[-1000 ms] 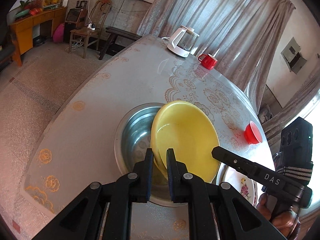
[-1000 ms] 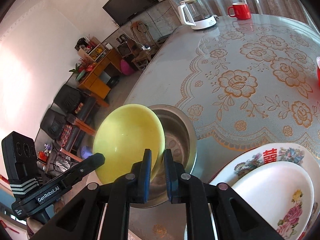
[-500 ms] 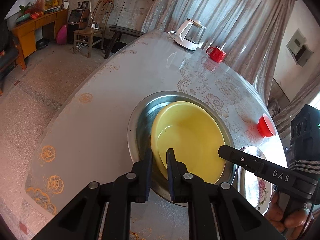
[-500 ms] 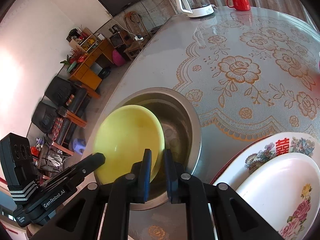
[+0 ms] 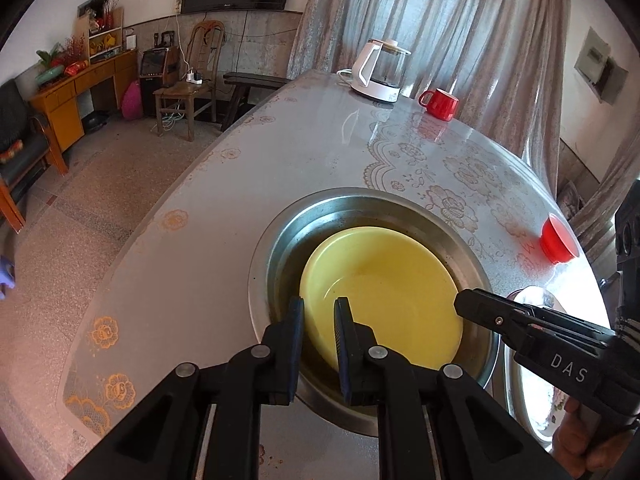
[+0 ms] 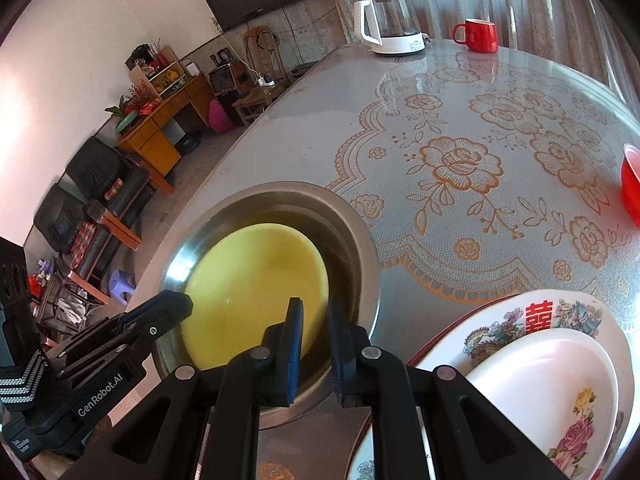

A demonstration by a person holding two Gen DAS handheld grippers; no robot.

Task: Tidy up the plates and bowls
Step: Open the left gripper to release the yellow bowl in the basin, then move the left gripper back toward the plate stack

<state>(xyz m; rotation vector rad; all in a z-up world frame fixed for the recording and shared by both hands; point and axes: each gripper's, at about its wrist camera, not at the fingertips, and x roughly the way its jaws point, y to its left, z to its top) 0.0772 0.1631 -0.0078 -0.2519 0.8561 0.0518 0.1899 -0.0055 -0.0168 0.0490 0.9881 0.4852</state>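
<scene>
A yellow bowl (image 5: 384, 292) (image 6: 256, 276) lies inside a wide steel basin (image 5: 360, 196) (image 6: 280, 190) on the round table. My left gripper (image 5: 320, 318) straddles the bowl's near rim; its jaws are opening and the rim sits loose between them. My right gripper (image 6: 314, 320) is shut on the bowl's opposite rim, and in the left wrist view its tip (image 5: 464, 302) meets that edge. To the right of the basin, a white flowered plate (image 6: 552, 372) rests on a larger patterned plate (image 6: 560, 308).
A small red bowl (image 5: 558, 240) (image 6: 632, 184) stands near the table's right edge. A white kettle (image 5: 380, 68) and a red mug (image 5: 440, 104) stand at the far side. The table's edge runs just left of the basin, with floor and chairs beyond.
The yellow bowl, held tilted above the basin before, has come down and now lies flat inside it. Both grippers sank with it. The left jaws stand slightly wider.
</scene>
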